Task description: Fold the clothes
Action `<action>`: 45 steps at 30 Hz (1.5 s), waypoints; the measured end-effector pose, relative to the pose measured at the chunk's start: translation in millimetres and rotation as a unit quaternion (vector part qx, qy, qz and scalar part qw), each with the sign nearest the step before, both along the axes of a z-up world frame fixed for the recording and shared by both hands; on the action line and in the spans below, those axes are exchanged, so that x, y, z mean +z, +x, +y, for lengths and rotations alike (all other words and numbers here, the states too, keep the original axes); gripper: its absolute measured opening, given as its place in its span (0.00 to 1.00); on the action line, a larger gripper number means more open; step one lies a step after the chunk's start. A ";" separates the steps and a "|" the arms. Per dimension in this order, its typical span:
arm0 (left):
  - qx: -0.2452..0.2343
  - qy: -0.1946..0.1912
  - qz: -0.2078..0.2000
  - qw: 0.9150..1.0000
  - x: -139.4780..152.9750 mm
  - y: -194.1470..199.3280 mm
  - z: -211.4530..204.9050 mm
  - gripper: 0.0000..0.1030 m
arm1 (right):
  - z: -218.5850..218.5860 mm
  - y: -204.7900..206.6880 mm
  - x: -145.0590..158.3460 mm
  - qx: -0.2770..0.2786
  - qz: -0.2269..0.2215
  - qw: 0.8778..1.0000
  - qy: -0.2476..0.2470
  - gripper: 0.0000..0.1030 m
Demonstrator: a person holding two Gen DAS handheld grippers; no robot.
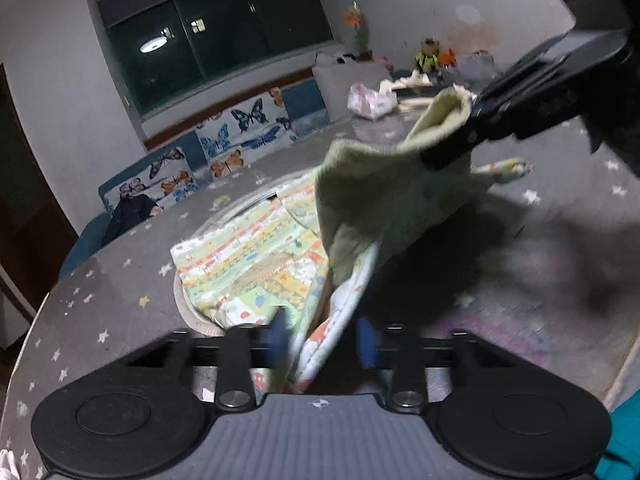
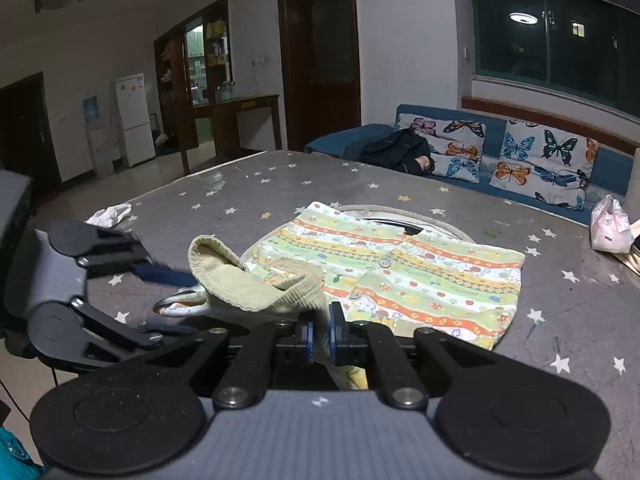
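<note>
R tool (image 2: 319, 336): clamped on the ribbed cuff of the lifted sleeve, pads nearly touching w/ cloth between.
L tool (image 1: 325, 344): pinched on the printed edge of the same sleeve; view blurred, but cloth runs btwn the blue pads.
Sleeve (image 2: 256, 284): raised off the surface, pale green ribbed cuff (image 1: 400, 184) flopped open, hanging slack btwn both tools.
Garment (image 2: 400, 276): small striped, cartoon-print top w/ buttons, body lying flat on the star-print surface (image 2: 240, 184), collar toward the far side; rest of it spread, not bunched.
Handling (judgement): light, thin, very soft; no stiffness, so it sags wherever unsupported. Cuff rib is thicker and grippier than the print fabric. Not fragile; slip risk low, drag risk on the body if pulled hard.
Where to hold (judgement): cuff + sleeve seam edge, two points apart, so the sleeve stays taut and lays across the body w/o wrinkling.
Stage (judgement): sleeve fold in hand, body flat.
Farther: white cloth scrap (image 2: 110, 214), pink bag (image 2: 610, 230), butterfly cushions (image 2: 540, 164) on sofa beyond.
</note>
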State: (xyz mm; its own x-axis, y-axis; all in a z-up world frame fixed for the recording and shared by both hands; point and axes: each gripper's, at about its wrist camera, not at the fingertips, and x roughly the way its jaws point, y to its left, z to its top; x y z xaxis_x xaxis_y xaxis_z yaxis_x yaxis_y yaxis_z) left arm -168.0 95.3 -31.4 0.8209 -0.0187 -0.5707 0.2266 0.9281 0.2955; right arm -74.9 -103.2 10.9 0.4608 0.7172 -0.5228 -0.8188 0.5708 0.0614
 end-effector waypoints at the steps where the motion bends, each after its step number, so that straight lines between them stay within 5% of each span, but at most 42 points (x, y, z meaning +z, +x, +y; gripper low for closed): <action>1: 0.000 -0.007 0.005 1.000 -0.9 2.1 3.3 0.15 | -0.2 -0.9 -0.4 0.000 -0.001 1.000 0.001 0.05; 21: -0.076 -0.120 0.024 0.990 69.4 -81.5 12.3 0.08 | -52.8 -84.3 69.5 0.084 -0.040 0.996 0.000 0.03; 34: -0.030 -0.138 0.015 0.990 70.7 -1.9 39.7 0.08 | -17.6 1.3 70.1 0.039 -0.034 0.999 0.004 0.03; 45: 0.023 -0.158 0.072 0.985 37.3 86.3 67.8 0.08 | 33.3 90.6 31.6 0.003 -0.008 1.000 -0.024 0.03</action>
